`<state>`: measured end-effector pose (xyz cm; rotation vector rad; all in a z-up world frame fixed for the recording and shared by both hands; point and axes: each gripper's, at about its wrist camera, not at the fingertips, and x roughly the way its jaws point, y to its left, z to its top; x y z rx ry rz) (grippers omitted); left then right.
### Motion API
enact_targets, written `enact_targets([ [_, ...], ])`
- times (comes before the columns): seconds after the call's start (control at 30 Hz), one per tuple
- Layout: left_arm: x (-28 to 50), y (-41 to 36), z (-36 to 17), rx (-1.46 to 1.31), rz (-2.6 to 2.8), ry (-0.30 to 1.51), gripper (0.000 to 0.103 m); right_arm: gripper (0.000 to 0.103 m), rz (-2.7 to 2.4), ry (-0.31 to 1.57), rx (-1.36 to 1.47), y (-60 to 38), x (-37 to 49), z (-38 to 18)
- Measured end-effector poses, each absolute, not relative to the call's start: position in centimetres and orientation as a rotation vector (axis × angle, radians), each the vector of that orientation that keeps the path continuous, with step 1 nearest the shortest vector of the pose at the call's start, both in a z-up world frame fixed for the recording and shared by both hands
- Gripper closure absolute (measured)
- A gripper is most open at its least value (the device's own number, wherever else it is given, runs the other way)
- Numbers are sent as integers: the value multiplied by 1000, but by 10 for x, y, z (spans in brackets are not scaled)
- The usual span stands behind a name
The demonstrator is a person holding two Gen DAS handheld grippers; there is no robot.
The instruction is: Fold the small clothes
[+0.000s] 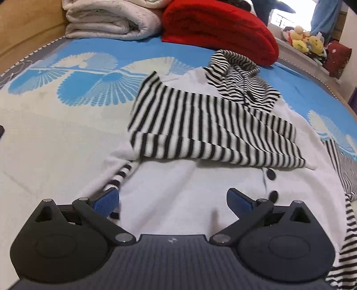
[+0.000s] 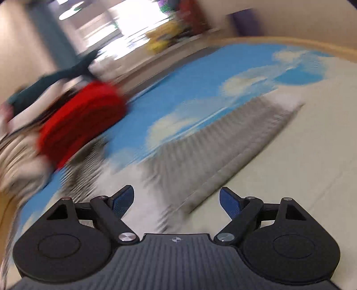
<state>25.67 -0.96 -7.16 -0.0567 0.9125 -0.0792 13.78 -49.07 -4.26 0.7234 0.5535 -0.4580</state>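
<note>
A small white hooded top with black buttons lies flat on the bed. One black-and-white striped sleeve is folded across its chest, and its striped hood lies at the far end. My left gripper is open and empty, hovering low over the white front of the top near its bottom hem. My right gripper is open and empty above the other striped sleeve, which lies stretched out on the bed; this view is heavily blurred by motion.
The bed has a blue and cream patterned sheet. A folded red blanket and a folded cream quilt lie at its far end. Plush toys sit on a ledge at the far right.
</note>
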Motion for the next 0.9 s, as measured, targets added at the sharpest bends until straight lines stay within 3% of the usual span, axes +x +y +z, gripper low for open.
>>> enact_targets([
  [0.27, 268, -11, -82, -26, -41, 935, 0, 18, -853, 567, 824, -643, 161, -119],
  [0.5, 279, -9, -88, -19, -6, 941, 0, 14, -862, 527, 832, -683, 199, -142],
  [0.53, 281, -8, -87, -24, 2, 938, 0, 23, -857, 529, 815, -685, 203, -143],
  [0.57, 282, -5, -85, -30, 10, 934, 0, 64, -846, 531, 797, -684, 209, -143],
  [0.6, 283, -3, -84, -35, 21, 926, 0, 93, -845, 551, 786, -686, 216, -141],
  [0.73, 281, 7, -71, -44, 81, 868, 0, 94, -858, 567, 618, -657, 249, -97],
  [0.9, 283, 25, -58, -103, 119, 848, 0, 94, -560, 430, 247, -516, 310, 8],
])
